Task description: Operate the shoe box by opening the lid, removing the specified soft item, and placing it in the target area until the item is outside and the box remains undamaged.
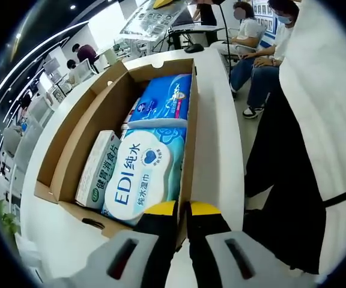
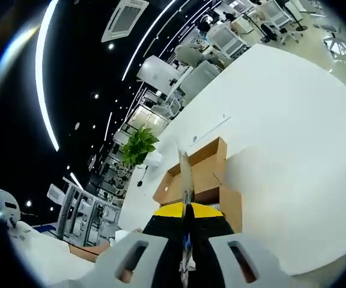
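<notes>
An open brown cardboard box lies on a white table. Inside lie a blue-and-white pack of wet wipes, a second blue pack beyond it and a white-and-green carton to the left. My left gripper, yellow-tipped, is shut on the near end of the box's right wall. In the right gripper view, my right gripper is shut on a thin cardboard flap seen edge-on, with the rest of the box behind it.
The person's white top and dark trousers stand close to the table's right edge. Seated people are beyond the table's far end. A potted plant and office desks lie past the white tabletop.
</notes>
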{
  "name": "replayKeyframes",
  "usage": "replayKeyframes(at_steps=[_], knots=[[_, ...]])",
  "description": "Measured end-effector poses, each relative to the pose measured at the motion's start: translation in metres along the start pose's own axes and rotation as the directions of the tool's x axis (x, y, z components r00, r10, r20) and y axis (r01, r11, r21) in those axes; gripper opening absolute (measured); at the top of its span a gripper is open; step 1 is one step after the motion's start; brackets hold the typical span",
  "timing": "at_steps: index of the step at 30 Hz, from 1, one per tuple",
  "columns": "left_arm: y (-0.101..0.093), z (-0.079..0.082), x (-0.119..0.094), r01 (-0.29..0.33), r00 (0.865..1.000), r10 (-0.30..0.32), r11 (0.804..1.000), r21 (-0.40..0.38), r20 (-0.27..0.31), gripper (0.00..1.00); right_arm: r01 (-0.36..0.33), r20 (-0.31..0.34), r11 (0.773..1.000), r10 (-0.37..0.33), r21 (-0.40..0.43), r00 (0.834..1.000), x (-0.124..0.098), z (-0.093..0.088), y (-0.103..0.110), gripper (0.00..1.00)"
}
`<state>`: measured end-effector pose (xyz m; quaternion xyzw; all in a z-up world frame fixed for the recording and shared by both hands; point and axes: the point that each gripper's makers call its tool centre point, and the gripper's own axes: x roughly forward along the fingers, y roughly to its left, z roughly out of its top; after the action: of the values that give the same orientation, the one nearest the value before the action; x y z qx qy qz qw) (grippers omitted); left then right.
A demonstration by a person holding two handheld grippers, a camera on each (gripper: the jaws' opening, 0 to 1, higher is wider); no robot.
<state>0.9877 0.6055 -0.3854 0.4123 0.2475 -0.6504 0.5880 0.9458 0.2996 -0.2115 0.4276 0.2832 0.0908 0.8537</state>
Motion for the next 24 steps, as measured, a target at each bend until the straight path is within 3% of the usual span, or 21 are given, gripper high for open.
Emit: replayKeyframes(at_steps=[7, 15, 20, 24], knots=[[0.0, 0.001, 0.0, 0.0, 1.0, 0.0, 1.0, -0.002, -0.003, 0.06, 0.01, -0.046, 1.0, -0.011, -0.015, 0.999, -0.009, -0.001, -0.011, 0.0], [-0.001, 0.001, 0.0, 0.001, 1.0, -0.001, 1.0, 0.001, -0.003, 0.06, 0.01, -0.089, 0.999, -0.013, -0.033, 0.996, -0.02, 0.011, -0.018, 0.0], [-0.001, 0.001, 0.0, -0.003, 1.0, 0.003, 1.0, 0.0, -0.001, 0.06, 0.033, -0.135, 0.999, -0.034, -0.005, 0.99, -0.019, 0.005, -0.036, 0.0], [0.0, 0.001, 0.0, -0.005, 1.0, 0.005, 1.0, -0.005, -0.004, 0.06, 0.047, -0.151, 0.999, -0.05, -0.026, 0.987, -0.017, 0.001, -0.035, 0.0]])
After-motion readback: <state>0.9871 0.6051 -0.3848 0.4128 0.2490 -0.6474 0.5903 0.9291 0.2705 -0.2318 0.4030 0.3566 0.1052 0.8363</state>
